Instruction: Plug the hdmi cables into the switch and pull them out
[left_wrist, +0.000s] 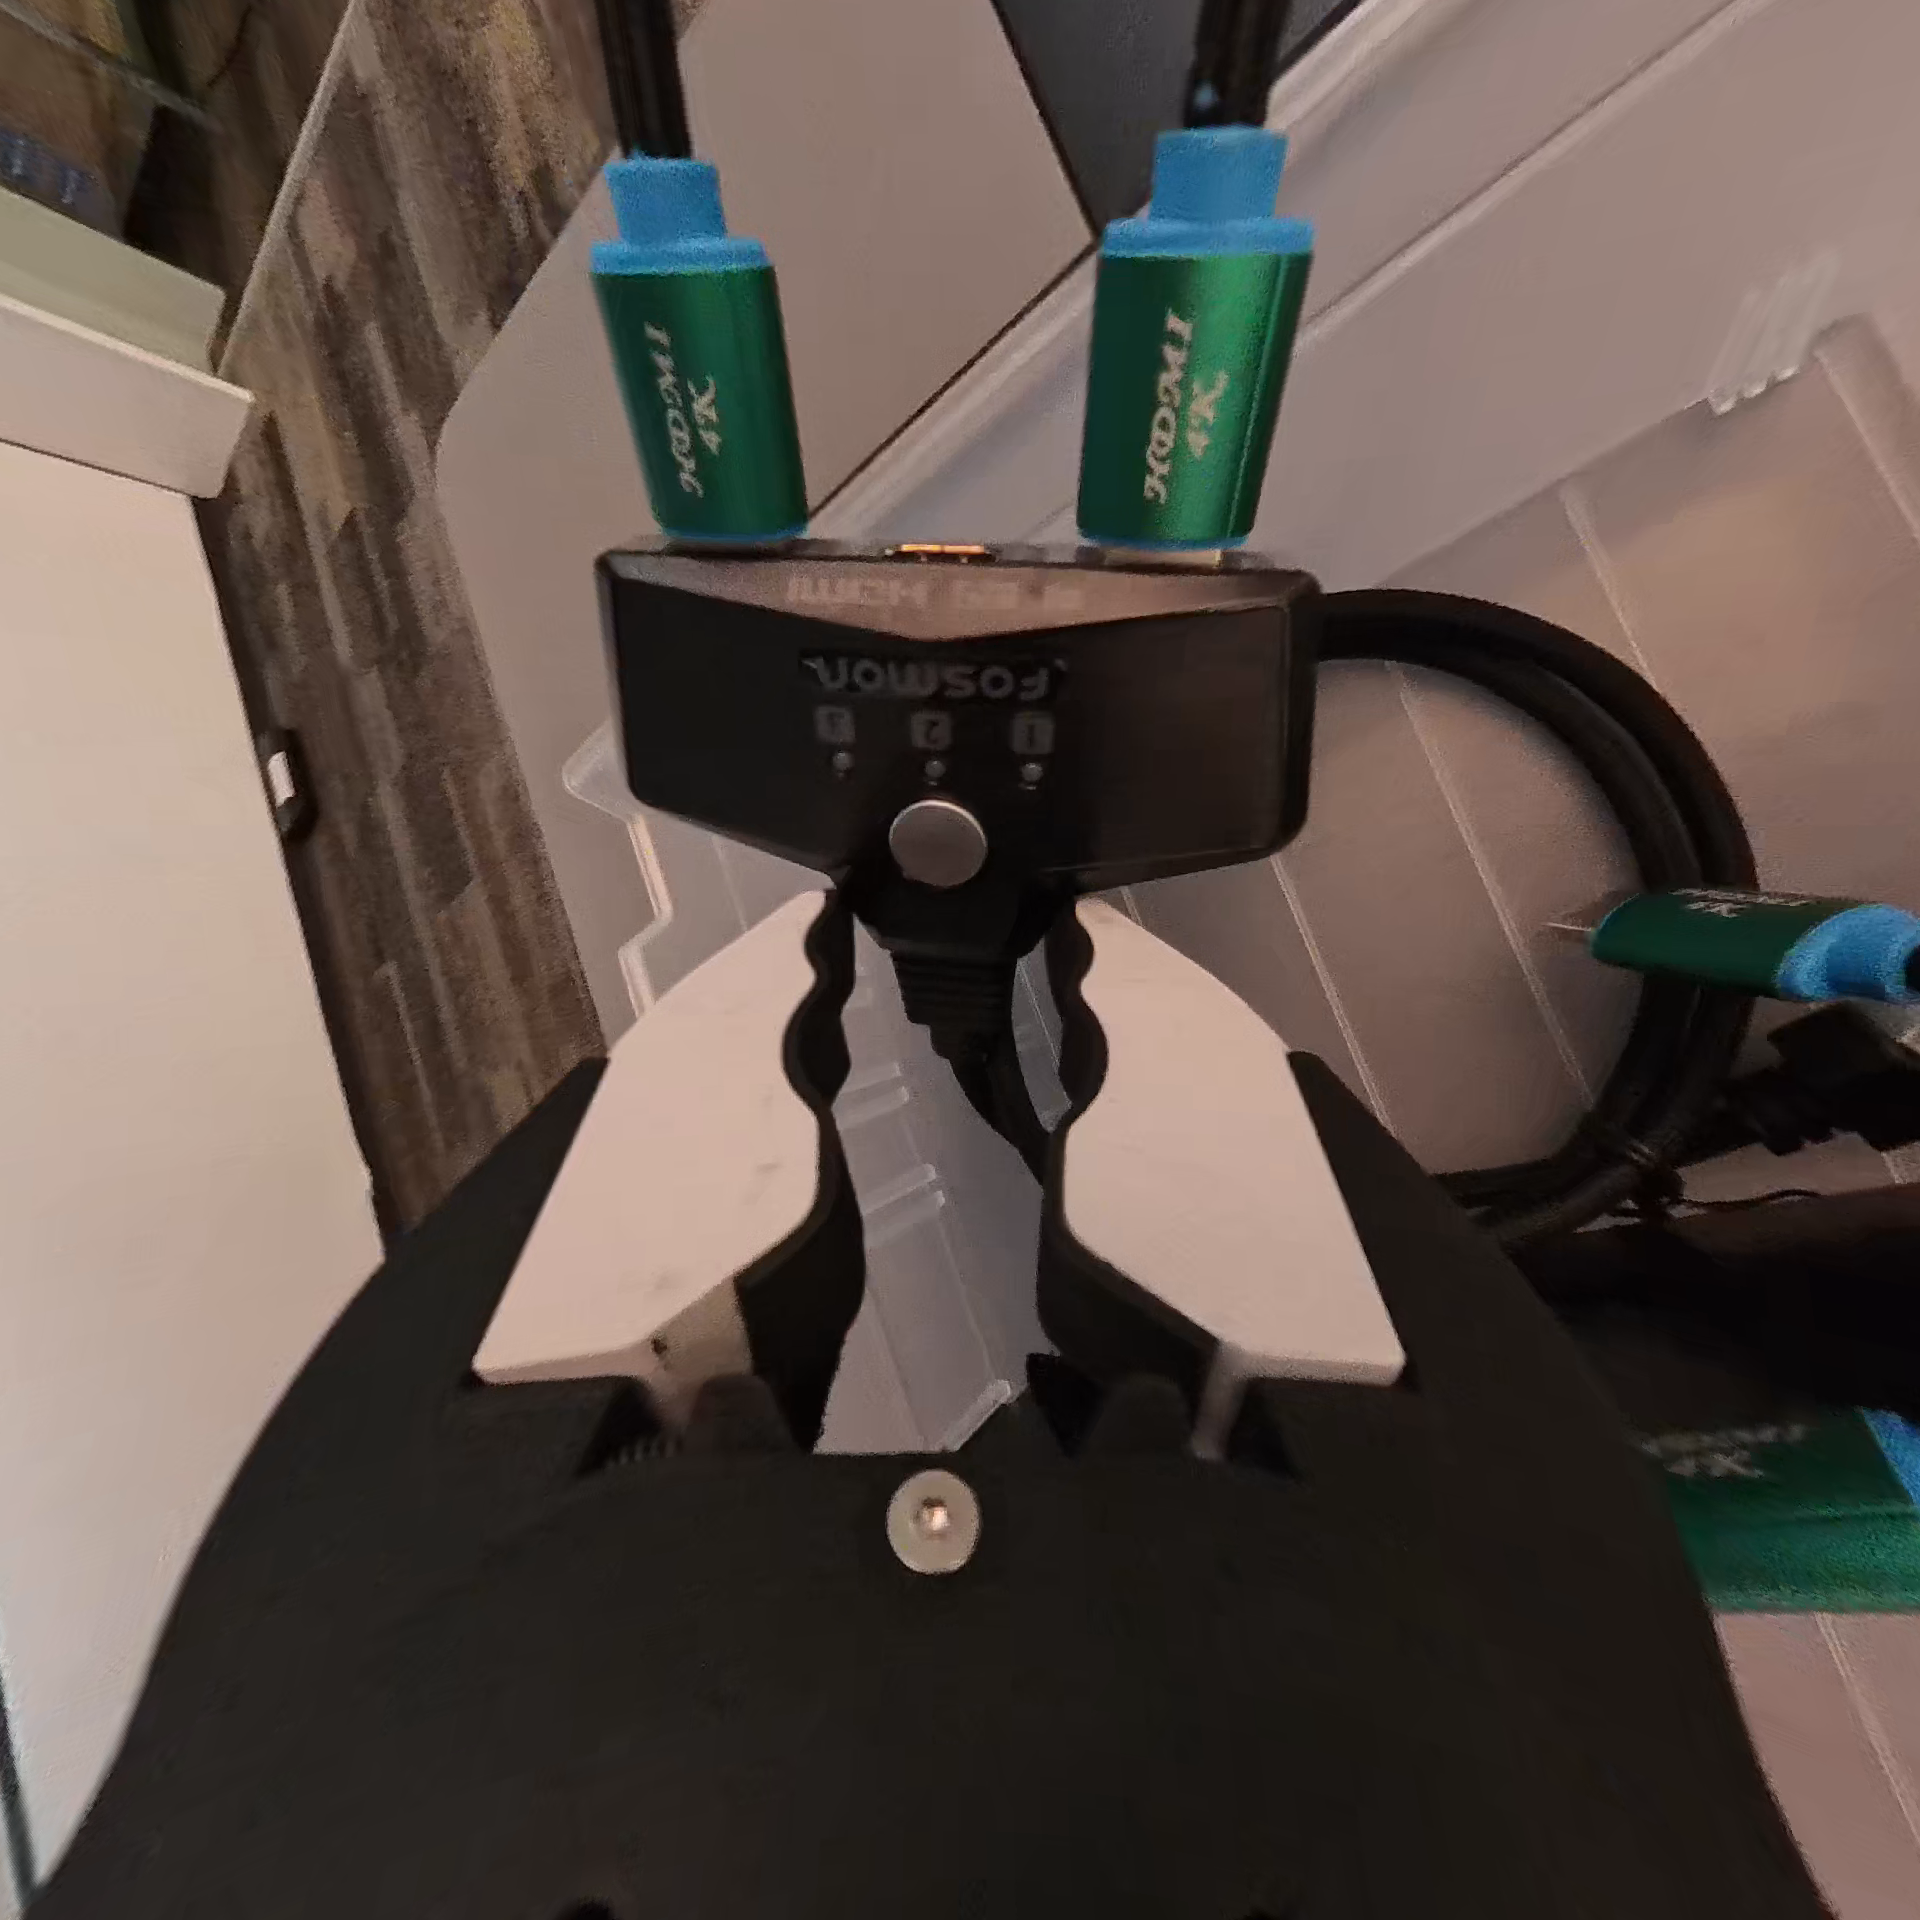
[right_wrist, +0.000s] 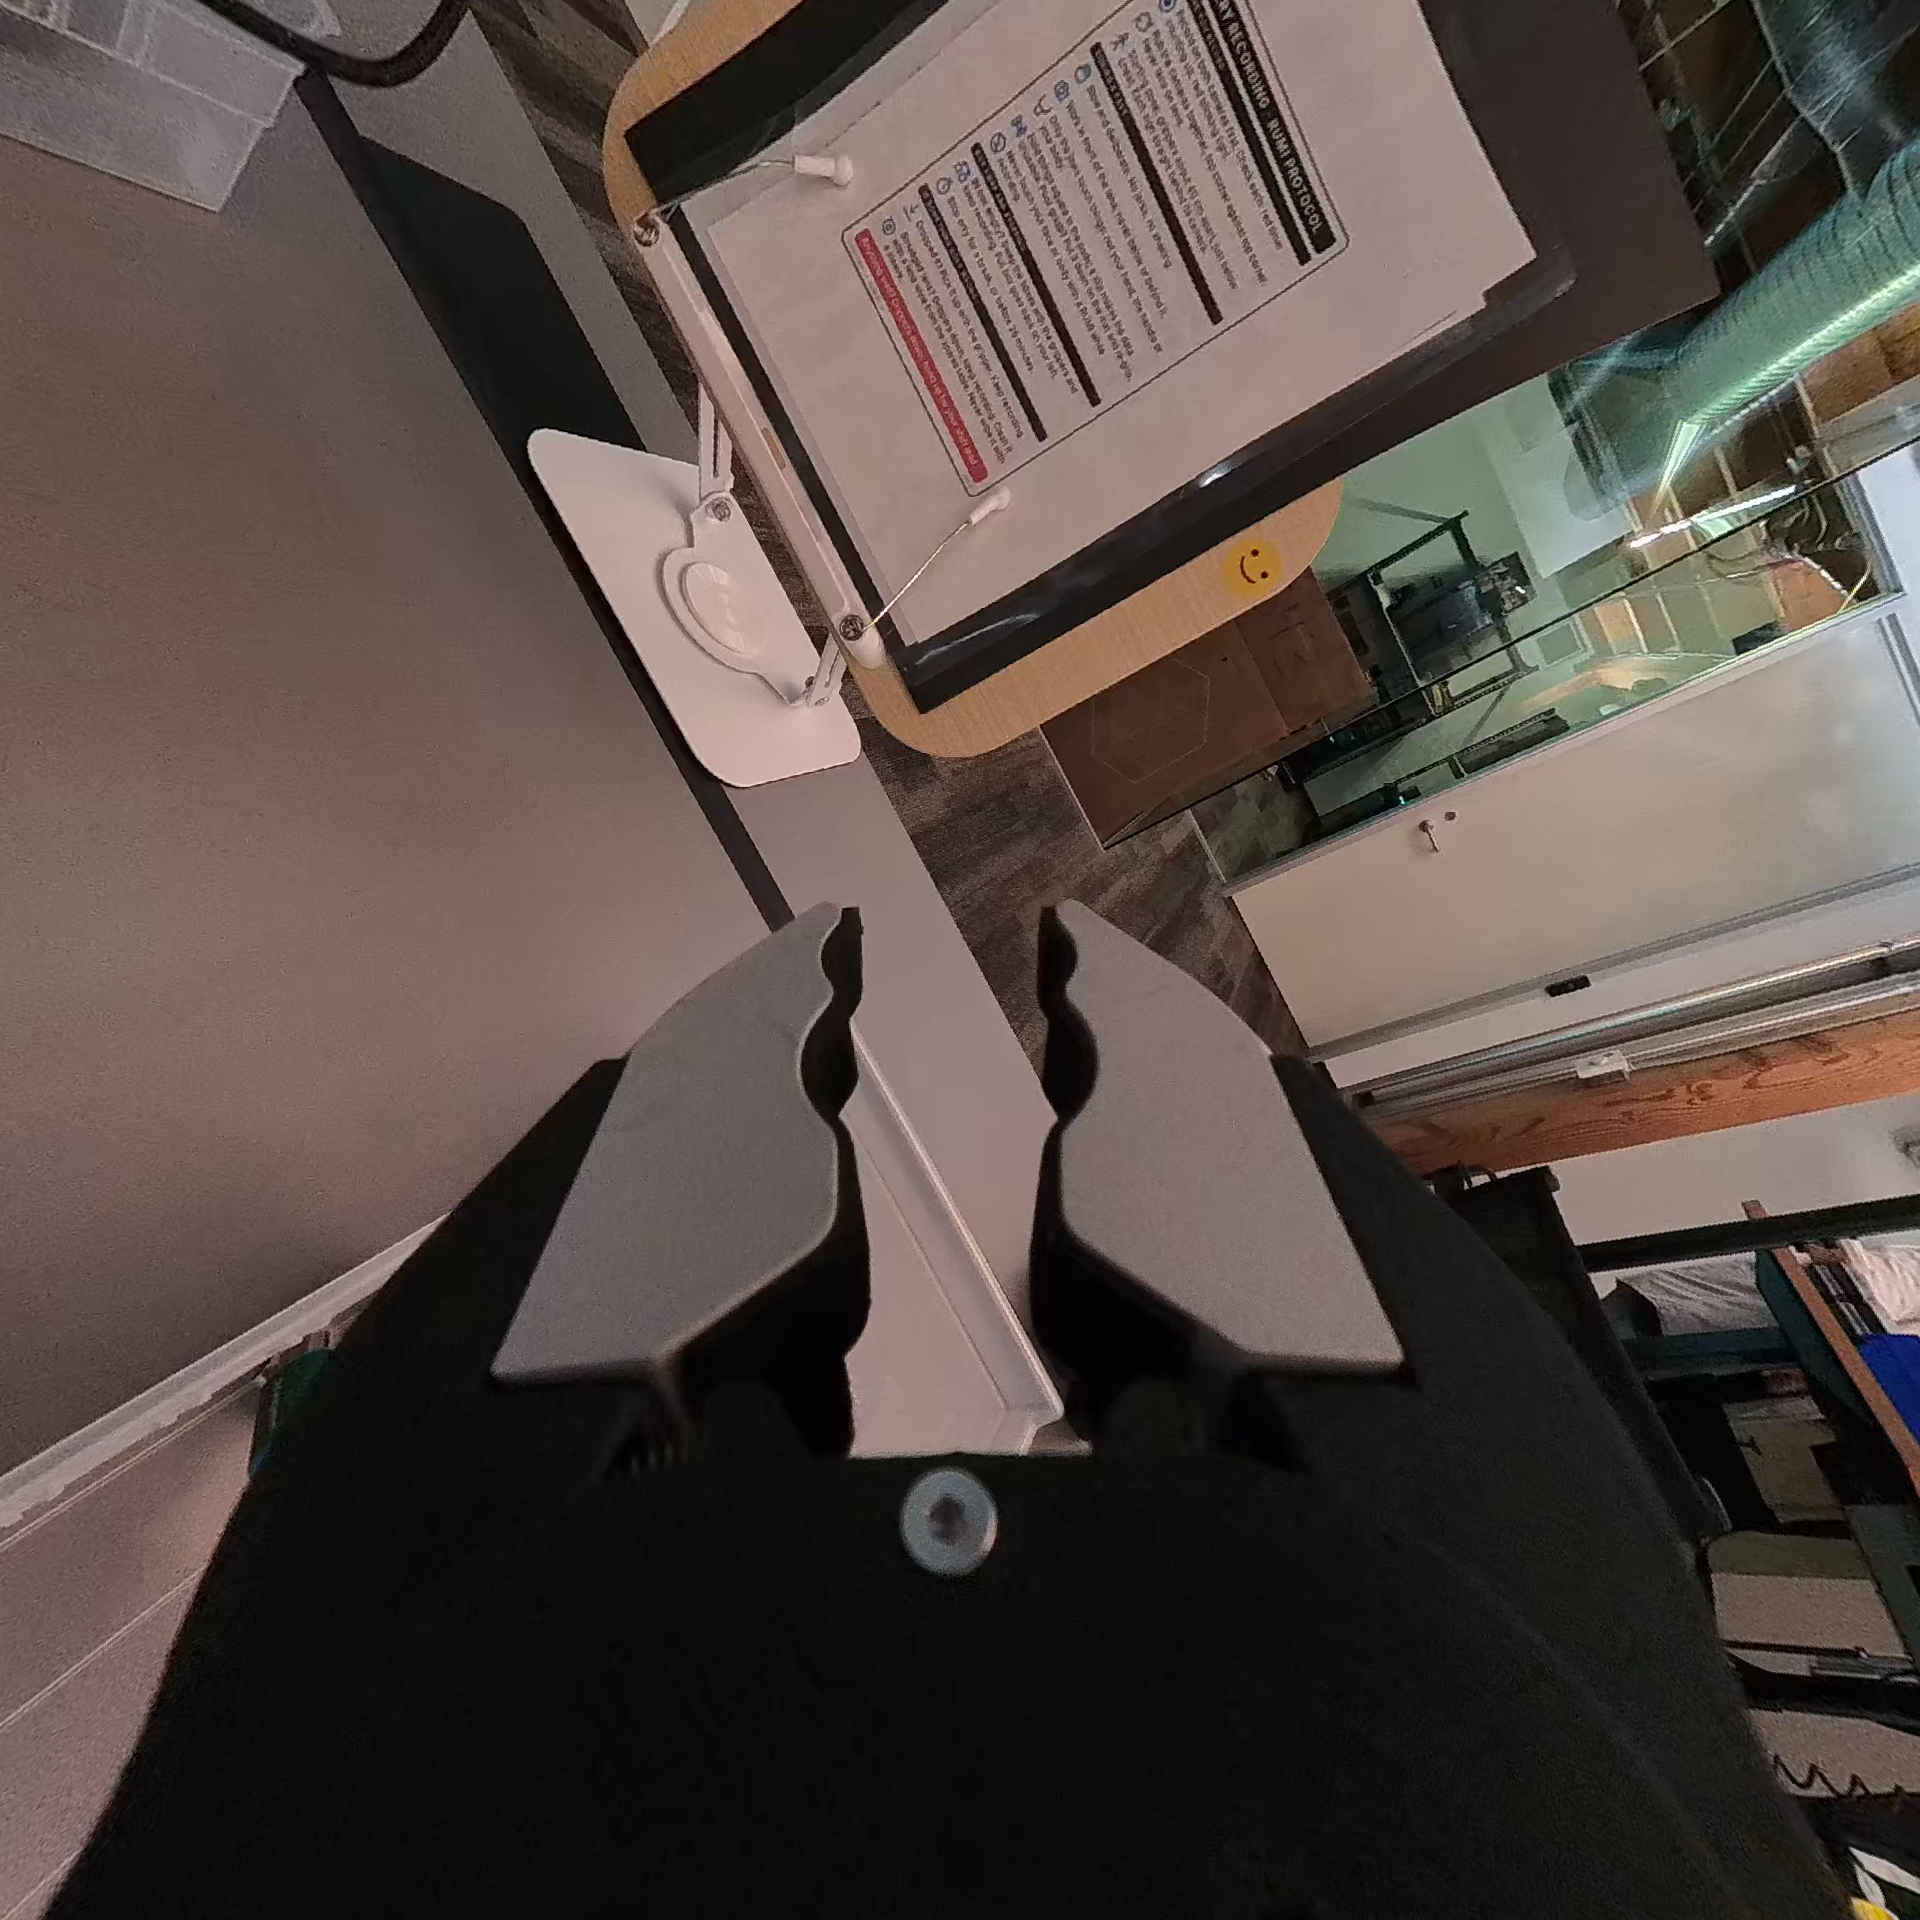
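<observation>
Left gripper clamped on black switch at its cable end, switch just past the fingertips; two green HDMI plugs seated in its far side. Right gripper open, empty, above grey table

Both plugged cables run off the top edge; the switch hides the left tongs' tips.

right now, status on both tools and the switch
Left tool shut on switch. Right tool open, empty. Two green plugs seated, middle port free.
</observation>
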